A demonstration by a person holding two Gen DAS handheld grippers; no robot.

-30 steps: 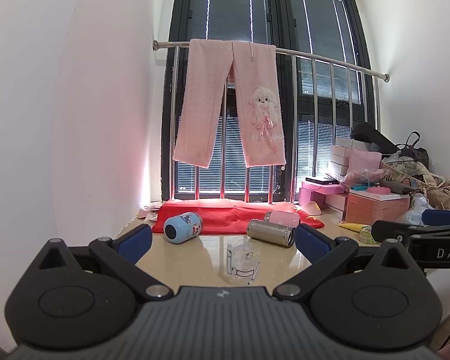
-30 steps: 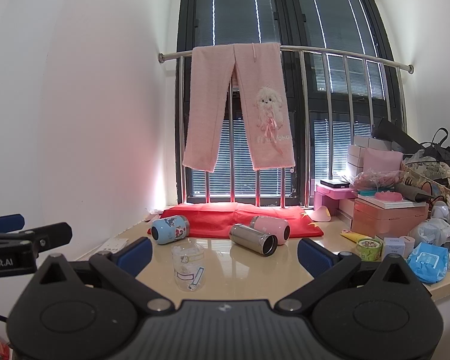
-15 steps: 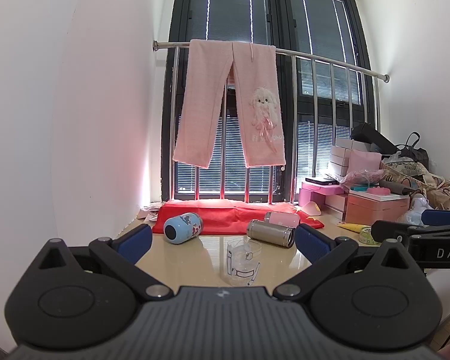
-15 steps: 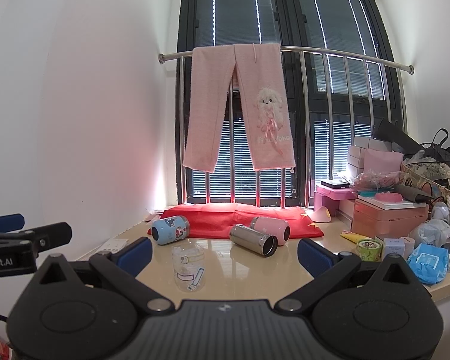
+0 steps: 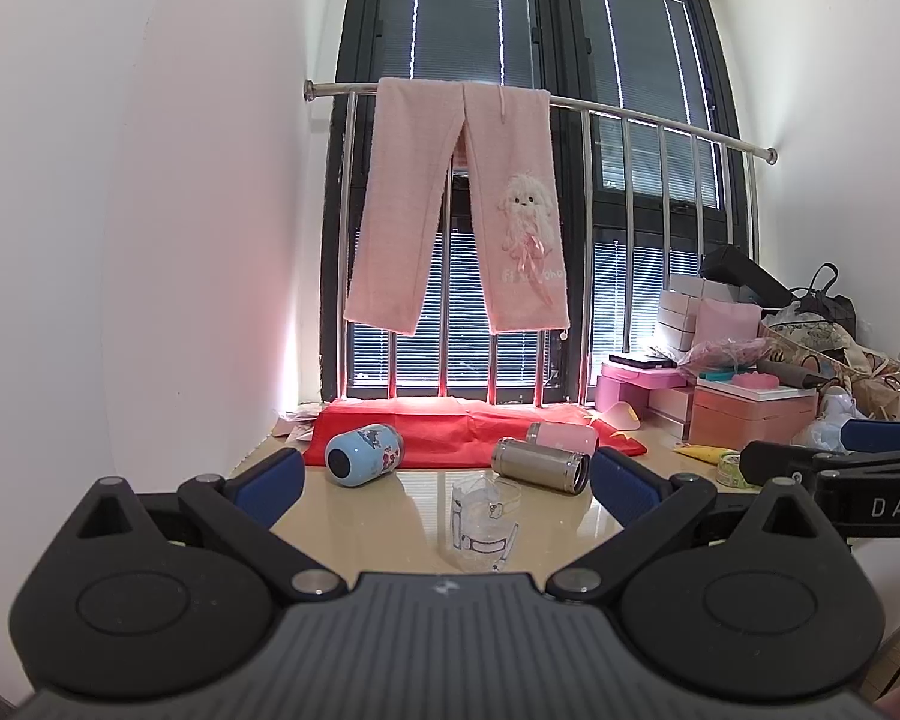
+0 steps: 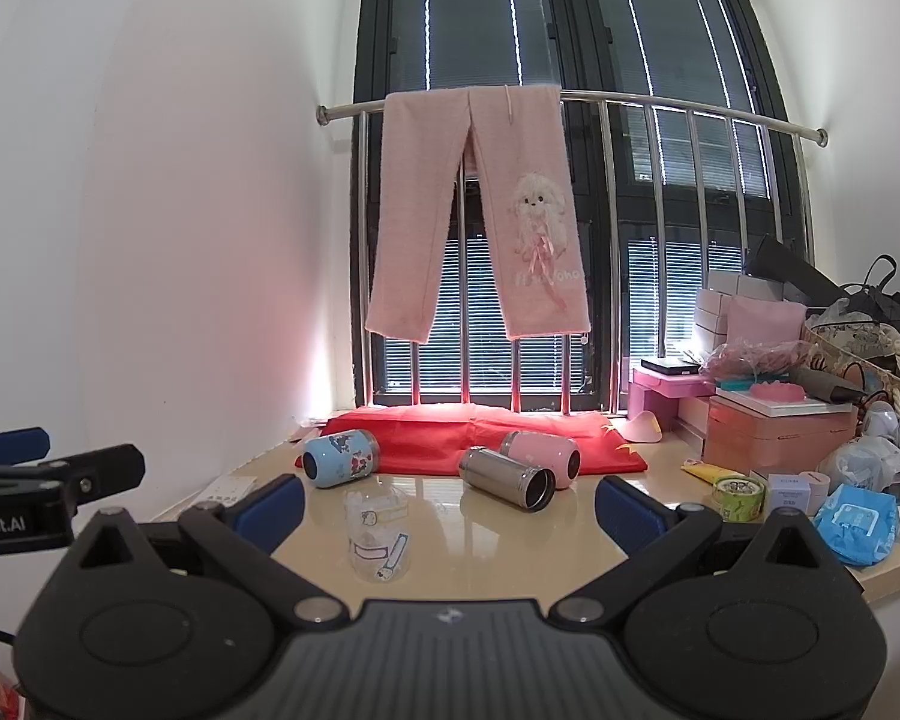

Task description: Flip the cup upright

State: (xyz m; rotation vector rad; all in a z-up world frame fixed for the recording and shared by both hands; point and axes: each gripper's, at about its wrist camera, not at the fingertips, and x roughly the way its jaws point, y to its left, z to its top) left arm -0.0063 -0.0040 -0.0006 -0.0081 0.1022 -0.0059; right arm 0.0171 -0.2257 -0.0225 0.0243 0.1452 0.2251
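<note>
A clear glass cup (image 5: 483, 525) with cartoon stickers stands on the beige table (image 5: 414, 516), wide end down; it also shows in the right wrist view (image 6: 378, 534). A blue cup (image 5: 363, 455), a steel cup (image 5: 540, 466) and a pink cup (image 5: 561, 435) lie on their sides behind it. My left gripper (image 5: 447, 480) is open and empty, in front of the clear cup. My right gripper (image 6: 450, 504) is open and empty, with the clear cup a little left of its middle.
A red cloth (image 5: 450, 429) lies along the window bars. Pink trousers (image 5: 462, 210) hang on the rail. Boxes (image 5: 750, 414), bags and a tape roll (image 6: 738, 495) crowd the right side. A white wall (image 5: 150, 240) borders the left.
The clear cup has shifted slightly in the left wrist view. Both grippers stay open and nearly still.
</note>
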